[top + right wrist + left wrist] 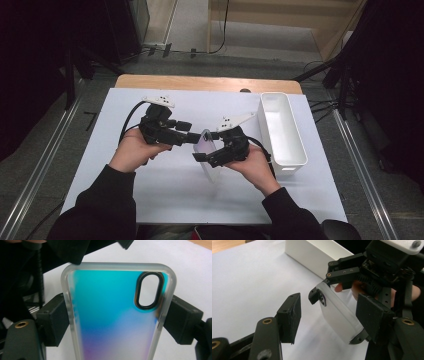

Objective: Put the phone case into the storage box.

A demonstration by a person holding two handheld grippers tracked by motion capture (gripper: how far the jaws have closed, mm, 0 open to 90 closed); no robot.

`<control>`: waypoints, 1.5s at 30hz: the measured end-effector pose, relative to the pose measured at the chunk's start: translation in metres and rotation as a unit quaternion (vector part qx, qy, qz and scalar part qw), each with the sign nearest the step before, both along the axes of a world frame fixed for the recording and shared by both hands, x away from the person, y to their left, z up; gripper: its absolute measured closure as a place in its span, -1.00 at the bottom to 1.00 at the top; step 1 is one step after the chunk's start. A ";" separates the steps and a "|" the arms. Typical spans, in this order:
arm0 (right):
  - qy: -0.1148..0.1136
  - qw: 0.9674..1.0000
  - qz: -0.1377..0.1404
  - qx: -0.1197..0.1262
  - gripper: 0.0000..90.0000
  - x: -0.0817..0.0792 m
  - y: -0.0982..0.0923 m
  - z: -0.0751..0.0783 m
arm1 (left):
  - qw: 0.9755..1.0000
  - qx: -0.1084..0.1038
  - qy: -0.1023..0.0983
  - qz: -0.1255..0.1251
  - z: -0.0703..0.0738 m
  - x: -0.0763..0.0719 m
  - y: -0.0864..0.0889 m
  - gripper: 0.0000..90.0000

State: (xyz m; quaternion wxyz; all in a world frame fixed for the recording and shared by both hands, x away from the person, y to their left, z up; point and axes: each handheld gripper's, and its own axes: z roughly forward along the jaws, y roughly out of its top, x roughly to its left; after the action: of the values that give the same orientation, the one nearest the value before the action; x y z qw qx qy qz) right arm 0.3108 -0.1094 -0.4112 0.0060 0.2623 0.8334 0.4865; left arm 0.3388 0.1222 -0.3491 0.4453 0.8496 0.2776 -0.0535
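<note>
A translucent phone case (112, 315) with a teal-to-purple tint and an oval camera hole is held above the white table sheet (150, 190). My right gripper (119, 322) is shut on it, one pad on each long edge. In the high view the case (212, 170) hangs tilted between the two hands at the table's middle. My left gripper (332, 315) stands open around the case's camera end (339, 312). Its left pad (289, 315) is clearly apart from the case, while its right pad (374, 315) lies close beside the case's edge.
A long white bin (282, 130) stands at the right side of the table, just behind the right hand. A wooden table edge (200, 82) runs along the back. Dark stands and cables flank the table on the floor.
</note>
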 end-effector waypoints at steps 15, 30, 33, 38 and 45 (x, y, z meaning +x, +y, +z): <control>0.011 0.999 0.039 -0.007 -0.67 -0.001 -0.015 0.006 | 0.999 -0.010 -0.010 -0.042 -0.006 0.002 0.010 -0.37; 0.010 0.999 0.042 -0.010 -0.67 -0.003 -0.031 0.016 | 0.999 0.004 -0.024 -0.042 -0.026 0.001 0.014 -0.37; 0.011 0.999 0.042 -0.013 -0.67 -0.003 -0.034 0.018 | 0.999 0.008 -0.028 -0.037 -0.031 -0.001 0.014 -0.37; 0.012 0.999 0.036 -0.013 -0.67 -0.004 -0.039 0.022 | 0.999 0.012 -0.030 -0.035 -0.039 -0.004 0.016 -0.38; 0.013 0.999 0.031 -0.012 -0.67 -0.003 -0.045 0.025 | 0.999 0.013 -0.029 -0.029 -0.049 -0.009 0.020 -0.43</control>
State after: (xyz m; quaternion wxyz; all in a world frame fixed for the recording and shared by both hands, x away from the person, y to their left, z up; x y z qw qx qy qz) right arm 0.3074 -0.1543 -0.3860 -0.0166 0.2428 0.8466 0.4733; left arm 0.3295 0.1418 -0.3984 0.4407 0.8639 0.2407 -0.0381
